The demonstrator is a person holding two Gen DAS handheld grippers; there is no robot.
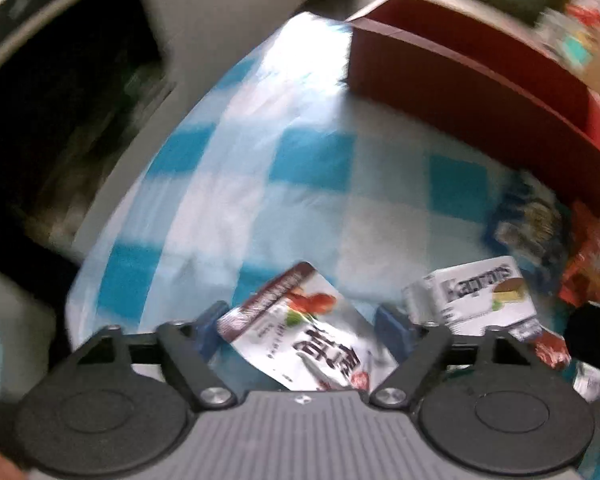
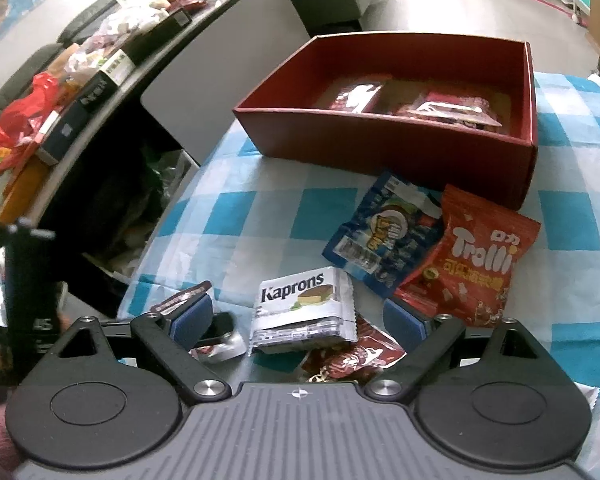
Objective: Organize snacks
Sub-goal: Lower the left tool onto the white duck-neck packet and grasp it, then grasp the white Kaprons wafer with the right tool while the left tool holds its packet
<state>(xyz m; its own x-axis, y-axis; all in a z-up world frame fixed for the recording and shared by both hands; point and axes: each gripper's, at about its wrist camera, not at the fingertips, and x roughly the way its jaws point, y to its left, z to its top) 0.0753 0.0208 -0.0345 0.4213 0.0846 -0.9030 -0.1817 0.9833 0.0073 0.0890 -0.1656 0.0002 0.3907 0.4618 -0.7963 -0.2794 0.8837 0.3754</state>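
Observation:
A dark red open box point(image 2: 400, 140) stands at the back of the blue-checked table and holds a few red snack packs point(image 2: 448, 110). It also shows blurred in the left wrist view point(image 1: 480, 92). My left gripper point(image 1: 300, 332) is open, with a white and red snack packet point(image 1: 304, 340) lying between its pads. My right gripper point(image 2: 298, 320) is open, low over a white Kaprons pack point(image 2: 300, 308), which also shows in the left wrist view point(image 1: 476, 296). A blue packet point(image 2: 380, 236) and a red Trolli bag point(image 2: 472, 260) lie in front of the box.
A small dark red wrapper point(image 2: 352, 356) lies under the Kaprons pack. A cluttered dark counter point(image 2: 100, 72) with bags and boxes curves along the left. The table's left edge point(image 2: 168, 220) drops to a dark gap. The left gripper's body point(image 2: 16, 280) shows at the far left.

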